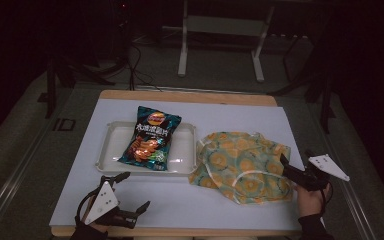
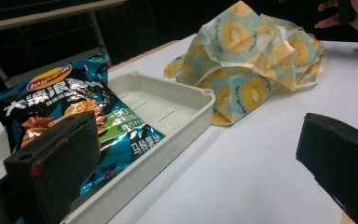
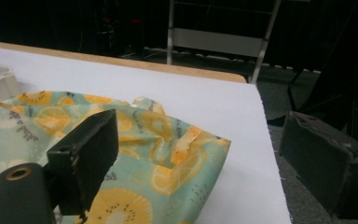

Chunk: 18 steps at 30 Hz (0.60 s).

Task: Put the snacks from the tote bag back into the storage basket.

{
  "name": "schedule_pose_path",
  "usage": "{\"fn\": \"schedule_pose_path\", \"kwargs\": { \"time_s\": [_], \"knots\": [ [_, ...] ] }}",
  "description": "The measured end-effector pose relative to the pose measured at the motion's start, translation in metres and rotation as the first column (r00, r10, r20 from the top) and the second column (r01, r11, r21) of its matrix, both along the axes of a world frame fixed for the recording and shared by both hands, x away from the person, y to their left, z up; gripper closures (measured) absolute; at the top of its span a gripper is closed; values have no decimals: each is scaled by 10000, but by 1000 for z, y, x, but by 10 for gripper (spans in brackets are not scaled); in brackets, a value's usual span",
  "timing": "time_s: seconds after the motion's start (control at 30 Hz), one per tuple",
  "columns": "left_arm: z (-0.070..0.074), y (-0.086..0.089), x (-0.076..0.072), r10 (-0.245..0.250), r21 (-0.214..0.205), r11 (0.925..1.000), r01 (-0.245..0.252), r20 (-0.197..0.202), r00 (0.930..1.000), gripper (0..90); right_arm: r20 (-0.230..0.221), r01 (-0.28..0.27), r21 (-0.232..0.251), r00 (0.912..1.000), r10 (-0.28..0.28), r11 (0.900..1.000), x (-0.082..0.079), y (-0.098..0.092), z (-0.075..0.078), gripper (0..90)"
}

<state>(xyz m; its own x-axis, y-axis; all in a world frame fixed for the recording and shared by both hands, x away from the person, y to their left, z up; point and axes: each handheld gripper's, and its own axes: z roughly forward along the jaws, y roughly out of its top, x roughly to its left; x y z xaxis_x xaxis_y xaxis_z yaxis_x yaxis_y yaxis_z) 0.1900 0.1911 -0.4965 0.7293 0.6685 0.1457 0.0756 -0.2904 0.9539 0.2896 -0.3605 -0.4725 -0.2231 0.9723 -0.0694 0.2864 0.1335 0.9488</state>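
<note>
Dark room hides the background; both grippers' jaws gape empty, right gripper [image 1: 300, 175] beside crumpled cloth [image 1: 242, 162].

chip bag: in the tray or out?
In. The blue foil chip bag lies flat inside the shallow white plastic tray, its top end overhanging the far rim; neither claw touches it.

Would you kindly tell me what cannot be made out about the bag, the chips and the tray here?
- Fruit-print cloth bag: its inside is hidden by its own crumpled folds in all three views.
- Tray: the floor under the chip packet is covered in the high view.
- Chip packet's small print: too small in the high view, partly behind the left gripper jaw in its own view.
- Right gripper: whether it touches the bag is unclear.
</note>
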Motion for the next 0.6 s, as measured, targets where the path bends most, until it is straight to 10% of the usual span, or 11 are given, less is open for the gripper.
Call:
{"fn": "schedule_pose_path", "kwargs": {
  "time_s": [0.6],
  "knots": [
    [-1, -1, 0, -1, 39, 10000, 1, -49, 10000, 0, 12, -37, 31, 10000, 37, 10000, 0, 1, 1, 111]
  ]
}}
